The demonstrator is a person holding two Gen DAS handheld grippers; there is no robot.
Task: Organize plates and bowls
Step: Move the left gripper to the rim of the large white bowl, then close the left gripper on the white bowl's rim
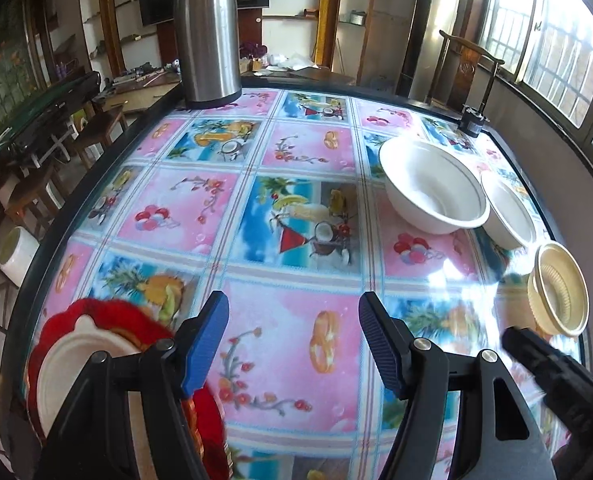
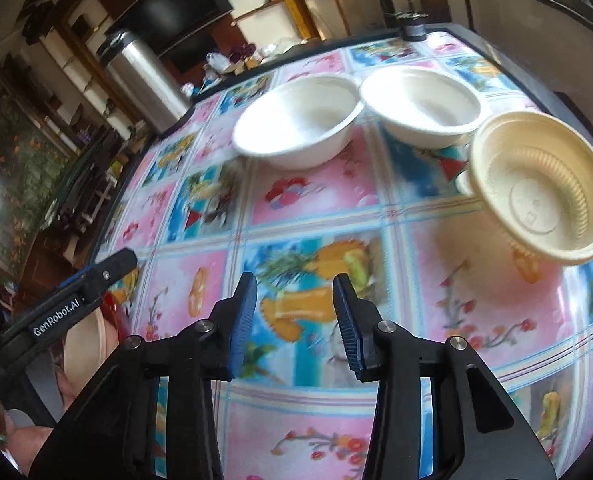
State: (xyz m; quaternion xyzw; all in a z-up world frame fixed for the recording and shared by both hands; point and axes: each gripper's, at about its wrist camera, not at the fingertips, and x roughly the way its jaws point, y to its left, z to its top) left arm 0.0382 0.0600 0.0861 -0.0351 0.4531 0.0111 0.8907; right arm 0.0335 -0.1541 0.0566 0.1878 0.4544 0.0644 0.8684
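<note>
**Both grippers wide apart, bowls not yet picked up**

Both grippers are held low over the table with the bright picture cloth [image 1: 296, 216]. The left gripper [image 1: 292, 340] is spread wide and nothing is pinched in it. The right gripper [image 2: 294, 320] is spread too, and nothing is held between its blue fingers [image 2: 242, 320].

Two white round paper bowls are seen at the far right of the table. The first white bowl [image 2: 296, 120] and the second white bowl [image 2: 422, 106] are touching at their rims. A cream ribbed plastic bowl [image 2: 540, 188] is seen just beside them, closer to the right gripper. A white paper plate [image 1: 80, 360] is seen on a red fuzzy mat [image 1: 108, 312], partly hidden behind the left gripper.

Things could go wrong from here. The bowls look light and thin, so a bowl could be squashed if it is pinched too hard. A bowl could also be pushed away and slid over the shiny cloth if it is bumped by a finger. Because the white bowls are touching, one could be knocked when the other is lifted. The tall silver metal jug [image 1: 206, 36] is well apart, so it is likely safe.

"GenRobot.AI" can be read in white letters on the left gripper in the right wrist view. No other writing can be read.
</note>
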